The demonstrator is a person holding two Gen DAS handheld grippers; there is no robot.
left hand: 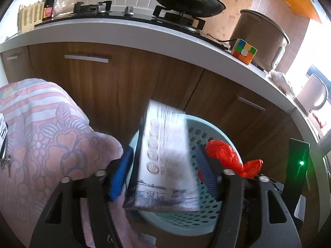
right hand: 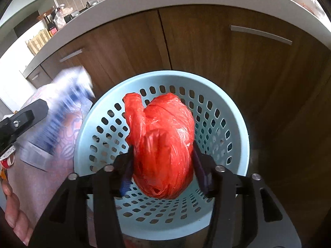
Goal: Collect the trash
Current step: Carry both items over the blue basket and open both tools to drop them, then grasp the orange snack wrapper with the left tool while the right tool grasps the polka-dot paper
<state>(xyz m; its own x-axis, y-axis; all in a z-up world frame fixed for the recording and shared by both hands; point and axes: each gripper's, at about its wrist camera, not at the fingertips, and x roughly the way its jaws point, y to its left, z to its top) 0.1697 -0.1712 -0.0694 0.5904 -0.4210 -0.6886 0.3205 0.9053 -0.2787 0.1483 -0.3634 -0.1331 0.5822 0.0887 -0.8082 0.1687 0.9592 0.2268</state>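
Basket (right hand: 238, 124): pale blue, perforated, mouth open, standing against the wooden cabinet doors (right hand: 206, 51).
Left gripper (left hand: 163, 175): jaws apart; blurred white carton (left hand: 165, 161) between them, over the basket's left rim.
Right gripper (right hand: 163, 177): jaws apart beside the red bag (right hand: 165, 144) above the basket's middle.
Obstruction: patterned clothing (left hand: 41, 134) crowds the basket's left.

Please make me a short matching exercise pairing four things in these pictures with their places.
Things:
1. red plastic bag
2. white carton
3. colour cube
4. black wok

Places:
A. on the stove
B. on the counter edge, beside a brown pot
C. between the left gripper's fingers, above the basket
D. between the right gripper's fingers, above the basket

Pairs: 1-D, 2-C, 3-B, 4-A
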